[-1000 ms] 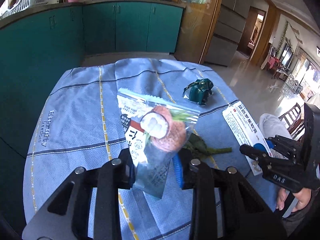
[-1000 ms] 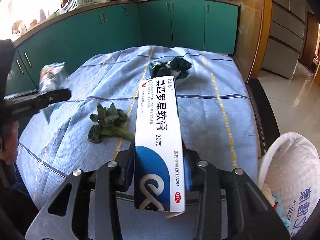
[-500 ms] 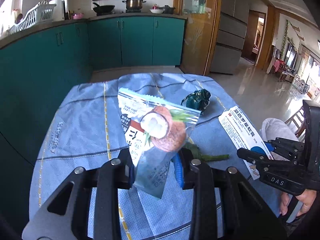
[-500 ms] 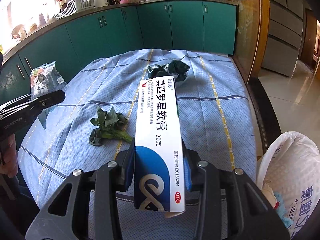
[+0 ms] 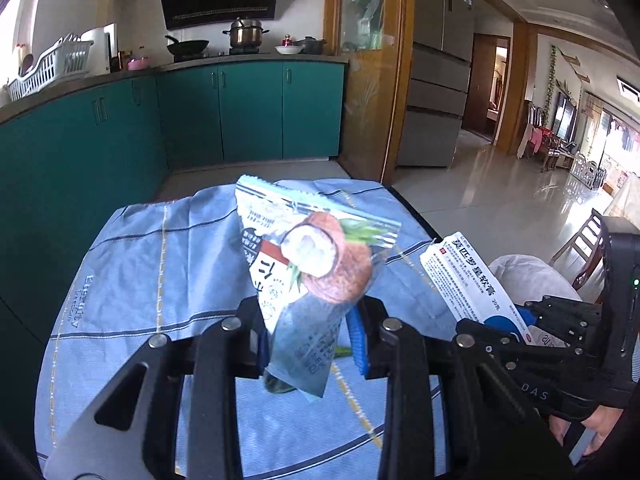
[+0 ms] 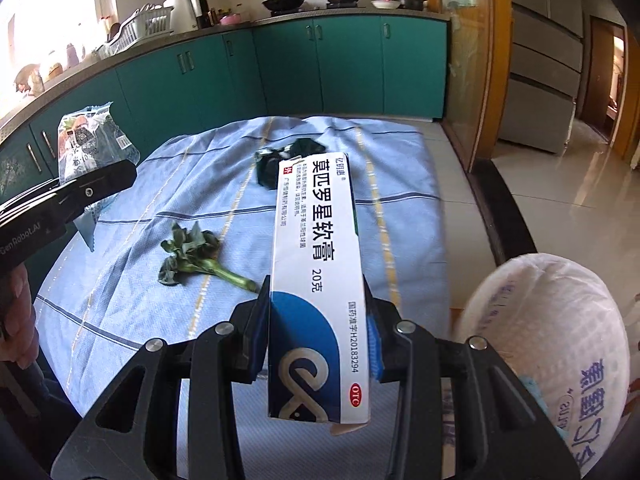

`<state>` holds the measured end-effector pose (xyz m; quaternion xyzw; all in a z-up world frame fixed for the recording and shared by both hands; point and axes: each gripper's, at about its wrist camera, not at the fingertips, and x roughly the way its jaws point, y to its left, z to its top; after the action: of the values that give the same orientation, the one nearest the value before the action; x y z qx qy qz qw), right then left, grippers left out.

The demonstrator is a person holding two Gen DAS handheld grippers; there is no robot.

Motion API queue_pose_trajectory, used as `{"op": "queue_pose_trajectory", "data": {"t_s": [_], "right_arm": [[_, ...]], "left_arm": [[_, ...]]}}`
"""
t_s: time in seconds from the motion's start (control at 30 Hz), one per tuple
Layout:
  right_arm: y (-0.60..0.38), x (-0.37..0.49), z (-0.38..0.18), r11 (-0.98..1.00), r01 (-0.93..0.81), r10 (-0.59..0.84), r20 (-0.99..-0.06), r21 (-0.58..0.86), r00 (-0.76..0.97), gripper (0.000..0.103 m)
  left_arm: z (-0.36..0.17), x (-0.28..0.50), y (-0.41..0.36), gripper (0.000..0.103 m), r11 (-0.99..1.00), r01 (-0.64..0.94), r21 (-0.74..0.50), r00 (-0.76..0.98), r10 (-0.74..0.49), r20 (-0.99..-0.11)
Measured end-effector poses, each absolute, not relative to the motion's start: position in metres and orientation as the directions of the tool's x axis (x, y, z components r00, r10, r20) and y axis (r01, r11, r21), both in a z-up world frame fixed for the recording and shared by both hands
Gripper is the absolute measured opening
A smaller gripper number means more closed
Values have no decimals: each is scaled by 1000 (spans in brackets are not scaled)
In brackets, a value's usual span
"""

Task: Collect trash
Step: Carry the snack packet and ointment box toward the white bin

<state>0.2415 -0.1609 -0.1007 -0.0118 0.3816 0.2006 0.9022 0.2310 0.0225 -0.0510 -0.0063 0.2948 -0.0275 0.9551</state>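
My left gripper point(image 5: 310, 338) is shut on a snack wrapper point(image 5: 316, 268) printed with a coconut, held above the blue tablecloth point(image 5: 132, 280). The same wrapper point(image 6: 86, 144) shows at the left of the right wrist view, in the left gripper point(image 6: 76, 196). My right gripper point(image 6: 318, 334) is shut on a long white and blue ointment box point(image 6: 316, 264), also lifted off the table; the box point(image 5: 468, 280) appears at the right of the left wrist view. A wilted green vegetable stalk point(image 6: 196, 258) and a crumpled dark green wrapper point(image 6: 280, 160) lie on the cloth.
A white plastic bag point(image 6: 556, 328) stands off the table's near right edge, its mouth facing up. Teal kitchen cabinets point(image 5: 240, 112) run behind and left of the table. Tiled floor and a wooden chair point(image 5: 580, 248) lie to the right. A hand point(image 6: 16, 320) grips the left tool.
Both grippers have risen and pulled back from the table with their items still held. The left gripper has swung toward the right gripper, so the cloth sits lower and the kitchen fills more of the view.
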Motion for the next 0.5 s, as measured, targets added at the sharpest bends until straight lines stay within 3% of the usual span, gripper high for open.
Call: {"op": "queue_pose_trajectory", "data": {"t_s": [0.5], "right_arm": [[-266, 219, -95, 969, -199, 246, -673, 147, 697, 39]], "left_arm": [[-59, 235, -83, 32, 979, 202, -11, 811, -173, -559]]}}
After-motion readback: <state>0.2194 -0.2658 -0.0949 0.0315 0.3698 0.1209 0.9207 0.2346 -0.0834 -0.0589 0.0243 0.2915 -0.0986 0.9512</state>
